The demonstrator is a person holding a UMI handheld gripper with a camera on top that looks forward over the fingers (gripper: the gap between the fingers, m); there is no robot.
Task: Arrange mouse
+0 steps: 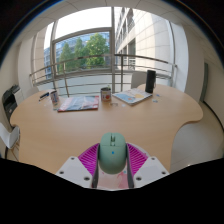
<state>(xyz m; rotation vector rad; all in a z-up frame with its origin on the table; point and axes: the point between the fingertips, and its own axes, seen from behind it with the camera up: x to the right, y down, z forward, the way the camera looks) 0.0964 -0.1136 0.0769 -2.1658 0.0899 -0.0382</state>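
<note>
A pale green computer mouse [111,152] sits between my gripper's two fingers, its nose pointing away over the wooden table [60,130]. My gripper [111,158] is closed on the mouse, with both magenta pads [91,157] pressed against its sides. The mouse appears held just above the table's near part. Its rear end is hidden between the fingers.
At the table's far side stand a mug [105,94], a magazine [77,103], a flat tablet or notebook [131,97], a dark speaker [150,81] and a can [54,97]. Large windows and a railing lie beyond. A dark chair [10,98] stands at the left.
</note>
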